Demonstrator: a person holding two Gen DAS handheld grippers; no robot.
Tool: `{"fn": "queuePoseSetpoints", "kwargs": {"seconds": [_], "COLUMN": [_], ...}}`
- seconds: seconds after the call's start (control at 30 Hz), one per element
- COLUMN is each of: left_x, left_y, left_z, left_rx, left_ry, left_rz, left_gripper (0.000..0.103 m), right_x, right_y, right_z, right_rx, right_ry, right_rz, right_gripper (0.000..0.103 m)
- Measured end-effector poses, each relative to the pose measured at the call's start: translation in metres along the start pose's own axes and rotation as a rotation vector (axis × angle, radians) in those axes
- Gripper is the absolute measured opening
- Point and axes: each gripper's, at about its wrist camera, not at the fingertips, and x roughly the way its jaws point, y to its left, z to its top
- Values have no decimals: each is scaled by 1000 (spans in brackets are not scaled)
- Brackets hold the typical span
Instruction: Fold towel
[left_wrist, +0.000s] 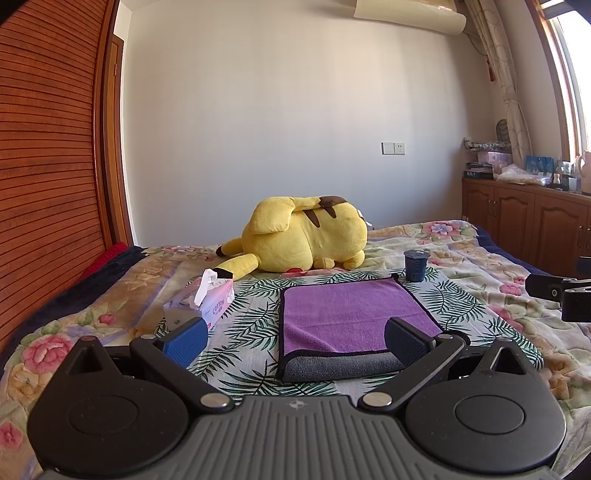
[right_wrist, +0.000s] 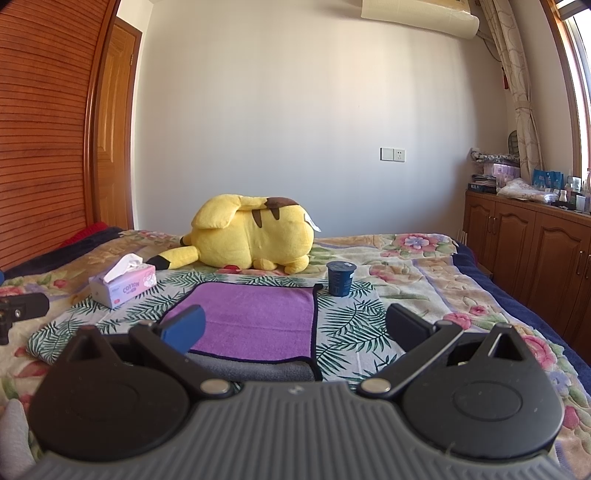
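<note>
Poking from tissue box (left_wrist: 201, 302) a white tissue, lidded cup (left_wrist: 416, 266) beside purple towel (left_wrist: 351, 314), left tool (left_wrist: 295, 341) and right tool (right_wrist: 295, 328) both wide

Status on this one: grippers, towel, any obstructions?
Left gripper open, empty; right gripper open, empty. Purple towel flat on the bed, already folded at near edge, ungripped. Blue cup by far right corner, tissue box left; neither touching.
</note>
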Motion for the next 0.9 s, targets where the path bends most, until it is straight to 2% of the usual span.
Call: {"fn": "queuePoseSetpoints", "kwargs": {"seconds": [0.9], "left_x": [0], "left_y": [2], "left_z": [2], "left_rx": [4], "left_ry": [1], "left_rz": [3], "left_gripper": [87], "right_x": [-3], "right_y": [-3], "right_z": [0], "right_rx": [0], "right_ry": [4], "right_rz": [1], "right_gripper": [103]}}
